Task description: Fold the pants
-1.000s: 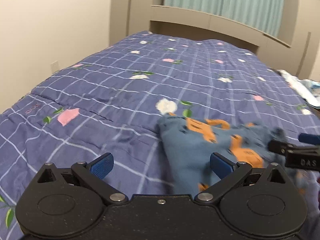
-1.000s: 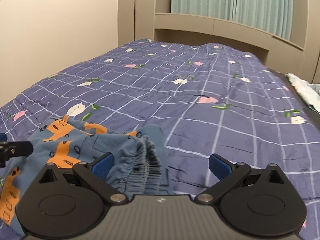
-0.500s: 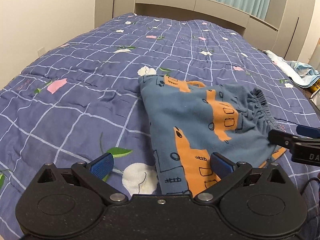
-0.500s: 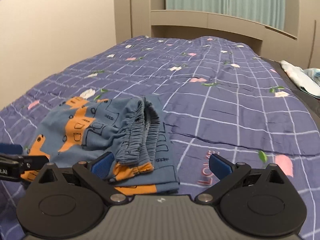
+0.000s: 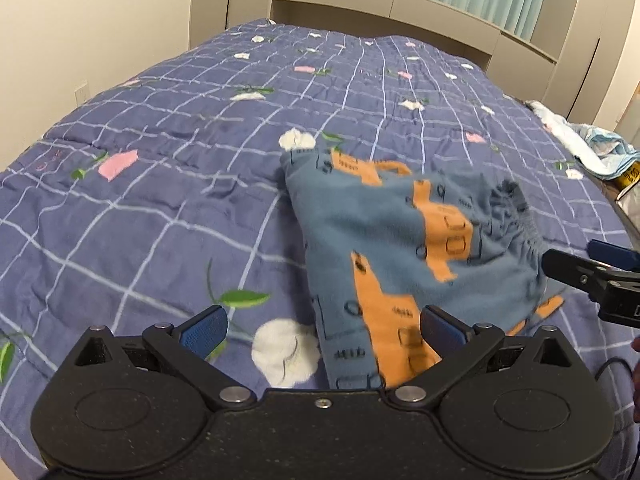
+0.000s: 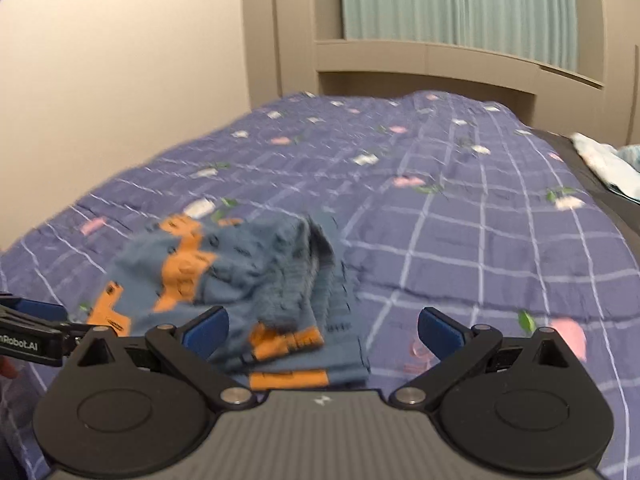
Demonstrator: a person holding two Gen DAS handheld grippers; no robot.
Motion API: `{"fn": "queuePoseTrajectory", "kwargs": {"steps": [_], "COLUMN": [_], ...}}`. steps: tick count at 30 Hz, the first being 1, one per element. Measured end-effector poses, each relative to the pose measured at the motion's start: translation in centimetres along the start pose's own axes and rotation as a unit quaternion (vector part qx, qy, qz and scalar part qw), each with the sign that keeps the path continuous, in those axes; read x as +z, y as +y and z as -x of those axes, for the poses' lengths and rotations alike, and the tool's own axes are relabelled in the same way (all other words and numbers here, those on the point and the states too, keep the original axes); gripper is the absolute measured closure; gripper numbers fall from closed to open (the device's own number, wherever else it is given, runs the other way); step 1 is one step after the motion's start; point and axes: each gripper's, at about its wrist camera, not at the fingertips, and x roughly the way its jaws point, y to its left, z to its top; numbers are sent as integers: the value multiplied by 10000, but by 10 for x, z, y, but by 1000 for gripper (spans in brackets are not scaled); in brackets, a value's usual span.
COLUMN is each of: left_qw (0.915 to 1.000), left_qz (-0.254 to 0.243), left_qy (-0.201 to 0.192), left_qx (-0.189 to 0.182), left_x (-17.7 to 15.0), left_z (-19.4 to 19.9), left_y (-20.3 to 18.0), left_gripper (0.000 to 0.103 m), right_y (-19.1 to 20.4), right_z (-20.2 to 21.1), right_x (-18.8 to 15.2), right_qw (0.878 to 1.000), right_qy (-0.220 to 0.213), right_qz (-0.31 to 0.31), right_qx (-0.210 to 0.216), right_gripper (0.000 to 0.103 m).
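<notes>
Folded pants (image 5: 404, 248) lay centre frame on the bed (image 5: 168, 184).
Soft, light fleece; best gripped at the elastic waistband (image 5: 516, 216). Both grippers' fingers (image 5: 204, 326) gaped wide, empty.

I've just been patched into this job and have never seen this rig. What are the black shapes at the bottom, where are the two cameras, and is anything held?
The black shapes are two hand-held grippers, each carrying its own camera looking forward along its blue-padded jaws. One picture is from the left gripper, the other from the right gripper. The folded blue and orange pants lie on a purple checked quilt. Both jaws stand open; nothing is held. A pale cloth lies at the bed's far right.
</notes>
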Motion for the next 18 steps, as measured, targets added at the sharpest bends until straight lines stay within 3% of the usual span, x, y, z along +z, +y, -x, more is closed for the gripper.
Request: {"fn": "queuePoseTrajectory", "kwargs": {"steps": [6,12,18], "left_qw": [9999,9997,9995], "left_qz": [53,150,322], "left_qy": [-104,-157,-12], "left_qx": [41,52,-36], "left_x": [23,39,31], "left_z": [-12,-28,-47], "left_y": [0,1,6], "left_gripper": [1,1,1], "right_y": [-9,-10,-10], "right_z": [-29,-52,-73], "right_x": [27,39,32], "right_qw": [9986,9984,9984], "right_qy": [46,93,339], "right_qz": [-71,-47,-164], "right_qx": [529,548,433], "right_gripper": [0,0,0]}}
